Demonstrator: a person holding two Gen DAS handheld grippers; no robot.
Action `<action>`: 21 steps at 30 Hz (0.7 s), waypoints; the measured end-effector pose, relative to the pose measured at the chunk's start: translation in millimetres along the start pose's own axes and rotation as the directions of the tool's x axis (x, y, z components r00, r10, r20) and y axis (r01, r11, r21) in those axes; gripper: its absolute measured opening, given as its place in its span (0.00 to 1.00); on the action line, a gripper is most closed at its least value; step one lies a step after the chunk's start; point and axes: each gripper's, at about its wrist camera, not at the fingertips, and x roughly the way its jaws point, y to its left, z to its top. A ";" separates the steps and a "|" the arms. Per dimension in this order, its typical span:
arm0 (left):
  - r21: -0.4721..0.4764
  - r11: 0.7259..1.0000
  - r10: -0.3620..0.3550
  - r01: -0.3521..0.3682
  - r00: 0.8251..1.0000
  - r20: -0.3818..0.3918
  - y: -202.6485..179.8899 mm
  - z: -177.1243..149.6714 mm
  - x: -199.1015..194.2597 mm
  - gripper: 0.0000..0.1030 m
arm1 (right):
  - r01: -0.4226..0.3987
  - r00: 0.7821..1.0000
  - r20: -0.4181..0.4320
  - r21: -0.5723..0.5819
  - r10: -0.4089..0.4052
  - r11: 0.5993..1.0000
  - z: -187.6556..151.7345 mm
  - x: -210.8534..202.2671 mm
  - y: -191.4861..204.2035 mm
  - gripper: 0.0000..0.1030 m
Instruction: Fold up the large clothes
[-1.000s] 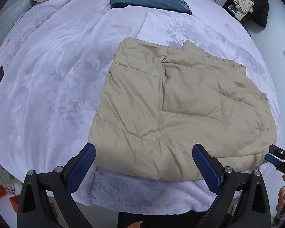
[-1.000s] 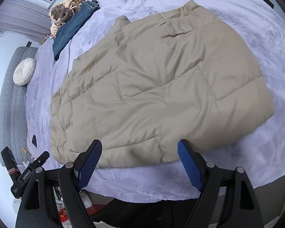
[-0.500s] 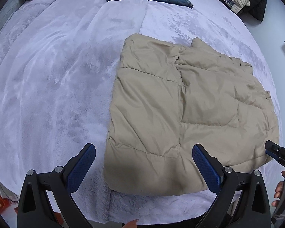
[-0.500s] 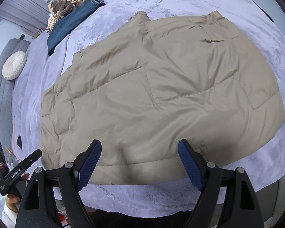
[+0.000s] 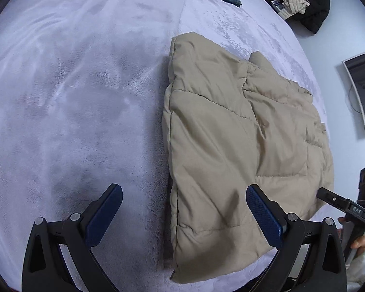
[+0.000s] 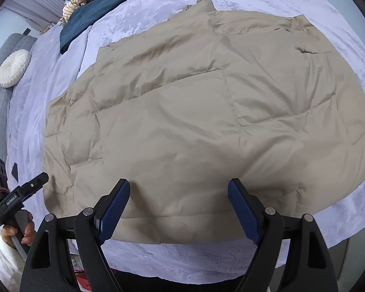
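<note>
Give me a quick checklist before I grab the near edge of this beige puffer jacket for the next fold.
1. Left claw open: ok.
2. Right claw open: ok.
3. Beige puffer jacket lying flat on the bed cover: ok.
4. Near edge within the right claw's view: ok.
5. Left claw lined up on the jacket's left edge: ok.
6. Claws touching fabric: cannot tell.
7. Folded jeans away from the jacket: ok.

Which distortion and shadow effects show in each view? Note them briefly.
Left wrist view: fisheye bends the lavender bedspread into a dome; soft shadow along the beige jacket's left edge. Right wrist view: the jacket bulges; dark vignette corners, diffuse light, no glare.
</note>
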 end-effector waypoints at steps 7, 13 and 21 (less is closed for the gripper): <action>-0.015 0.973 -0.230 0.230 0.968 -0.101 13.1 20.0 40.7 0.99 | 0.016 1.000 0.015 -0.018 -0.016 1.000 -2.5 5.5 9.5 0.83; -0.005 0.940 -0.340 0.342 0.931 -0.134 8.4 36.9 62.9 0.99 | 0.017 1.000 0.011 -0.009 -0.016 1.000 -0.7 10.8 11.1 0.83; 0.054 0.907 -0.390 0.419 0.880 -0.270 -18.2 40.8 90.2 0.79 | 0.009 1.000 0.004 0.013 -0.009 1.000 2.9 17.9 8.5 0.92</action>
